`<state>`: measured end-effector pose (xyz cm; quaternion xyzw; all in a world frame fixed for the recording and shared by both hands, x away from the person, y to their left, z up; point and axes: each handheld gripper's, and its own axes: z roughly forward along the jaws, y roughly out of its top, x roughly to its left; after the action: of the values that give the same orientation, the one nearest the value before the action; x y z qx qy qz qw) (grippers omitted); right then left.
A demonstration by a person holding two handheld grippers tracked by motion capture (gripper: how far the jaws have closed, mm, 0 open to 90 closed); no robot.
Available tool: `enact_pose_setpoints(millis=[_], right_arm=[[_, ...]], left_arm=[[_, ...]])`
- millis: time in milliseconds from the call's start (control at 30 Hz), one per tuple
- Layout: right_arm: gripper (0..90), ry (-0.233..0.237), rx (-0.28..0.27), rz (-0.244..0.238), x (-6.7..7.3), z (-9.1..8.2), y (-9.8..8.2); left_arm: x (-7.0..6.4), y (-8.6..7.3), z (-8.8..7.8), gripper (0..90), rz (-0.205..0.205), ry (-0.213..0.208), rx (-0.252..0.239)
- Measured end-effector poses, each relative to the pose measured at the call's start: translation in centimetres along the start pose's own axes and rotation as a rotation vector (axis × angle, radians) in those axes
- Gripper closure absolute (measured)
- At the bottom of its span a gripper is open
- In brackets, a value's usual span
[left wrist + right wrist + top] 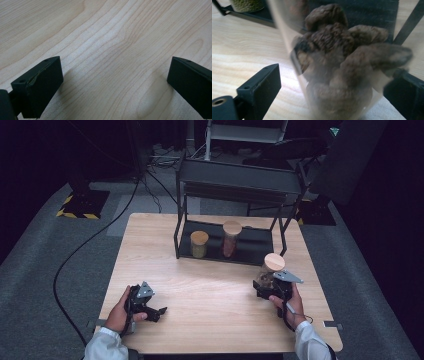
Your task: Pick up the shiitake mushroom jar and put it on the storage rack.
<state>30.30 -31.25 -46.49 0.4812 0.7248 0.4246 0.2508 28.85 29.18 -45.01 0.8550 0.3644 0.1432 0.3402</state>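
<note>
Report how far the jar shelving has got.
Done: two jars, one with green contents and one with red, stand on the black rack. In hand: the right gripper has its jaws around the third jar, not yet clamped. Left: grip it and rack it. The left gripper rests open.

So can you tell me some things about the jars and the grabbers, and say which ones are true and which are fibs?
1. Two wooden-lidded glass jars stand on the black metal rack's bottom shelf. True: one with green contents, one with reddish contents.
2. The left hand-held gripper holds a jar. False: its jaws stand apart over the bare light wooden table.
3. The clear jar of brown lumpy pieces sits between the right hand-held gripper's jaws. True, though in the right gripper view a gap shows beside the left jaw.
4. That jar has a black lid. False: its lid is pale wood.
5. The table is made of glass. False: it is wood.
</note>
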Motion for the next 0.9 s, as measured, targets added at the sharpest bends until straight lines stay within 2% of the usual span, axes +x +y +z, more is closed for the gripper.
enact_pose_setpoints(millis=[300, 367, 900], right_arm=[[18.7, -0.034, -0.041, 0.036, 0.4, 0.1, -0.2], [23.0, -0.062, -0.053, 0.033, 0.9, 0.2, -0.3], [24.4, -0.071, -0.051, 0.013, 1.2, 0.2, -0.2]], left_arm=[[0.0, 0.0, 0.0, 0.1, 0.0, 0.0, 0.0], [0.0, 0.0, 0.0, 0.1, 0.001, 0.0, 0.0], [0.0, 0.0, 0.0, 0.1, 0.001, -0.001, 0.0]])
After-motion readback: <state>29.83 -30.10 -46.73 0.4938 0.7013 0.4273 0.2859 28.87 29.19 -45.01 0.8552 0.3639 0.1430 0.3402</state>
